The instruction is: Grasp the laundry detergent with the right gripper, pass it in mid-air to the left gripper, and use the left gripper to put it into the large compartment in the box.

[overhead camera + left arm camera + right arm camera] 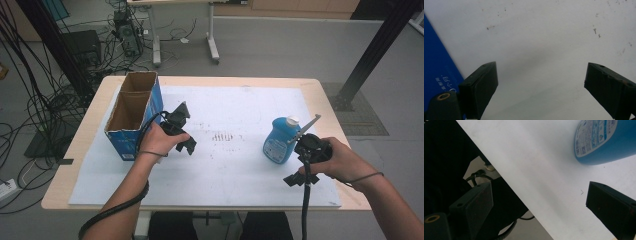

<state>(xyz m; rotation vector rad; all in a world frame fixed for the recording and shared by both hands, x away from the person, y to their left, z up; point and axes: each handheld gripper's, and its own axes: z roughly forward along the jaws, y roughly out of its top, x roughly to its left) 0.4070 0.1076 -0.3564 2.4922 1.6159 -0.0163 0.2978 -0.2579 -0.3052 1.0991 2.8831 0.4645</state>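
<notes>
A blue bottle (280,141) with a white cap stands on the right part of the white mat (225,175). In the right gripper view the blue bottle (601,140) is at the top right, ahead of the jaws and apart from them. My right gripper (294,179) is just in front of the bottle near the table's front edge, and it (539,205) is open with nothing between its jaws. My left gripper (187,145) hovers over the mat beside an open blue cardboard box (132,112). It (540,82) is open and empty, with the box wall (436,67) at its left.
The wooden table's front edge (200,206) runs close under the right gripper. Cables, a black frame post (372,50) and another table's legs (212,47) stand on the floor beyond the table. Faint marks (223,136) dot the mat's middle.
</notes>
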